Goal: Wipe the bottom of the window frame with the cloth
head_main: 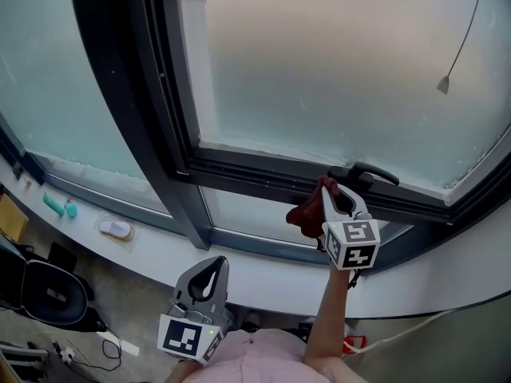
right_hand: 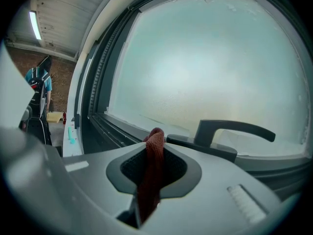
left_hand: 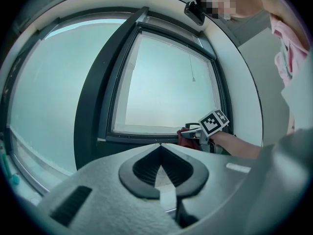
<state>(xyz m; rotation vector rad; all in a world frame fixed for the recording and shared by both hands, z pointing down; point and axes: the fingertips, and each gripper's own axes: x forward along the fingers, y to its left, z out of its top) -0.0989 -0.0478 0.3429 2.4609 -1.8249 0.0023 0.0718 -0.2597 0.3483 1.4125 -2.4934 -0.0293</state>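
bottom rail (head_main: 255,174): open leftward up to the mullion (head_main: 160,142) | window handle (head_main: 371,173): juts out just right of the right gripper (head_main: 334,191) | sill (head_main: 263,278): teal tool (head_main: 57,206), white object (head_main: 116,230) near left end

Head view: my right gripper (head_main: 334,191) covered part of the dark red cloth (head_main: 303,214), so I couldn't tell whether it touched the dark metal window frame (head_main: 263,174). The same gripper hid the base of the black lever handle (head_main: 377,172). Right gripper view: the cloth's lower end vanished between the jaws. The teal plastic item (head_main: 54,206) and white oval item (head_main: 116,229) on the white sill (head_main: 271,282) were too small to identify. The thin grey cord (head_main: 467,30) ran off the top edge. The distant person (right_hand: 43,89) was tiny and blurry.
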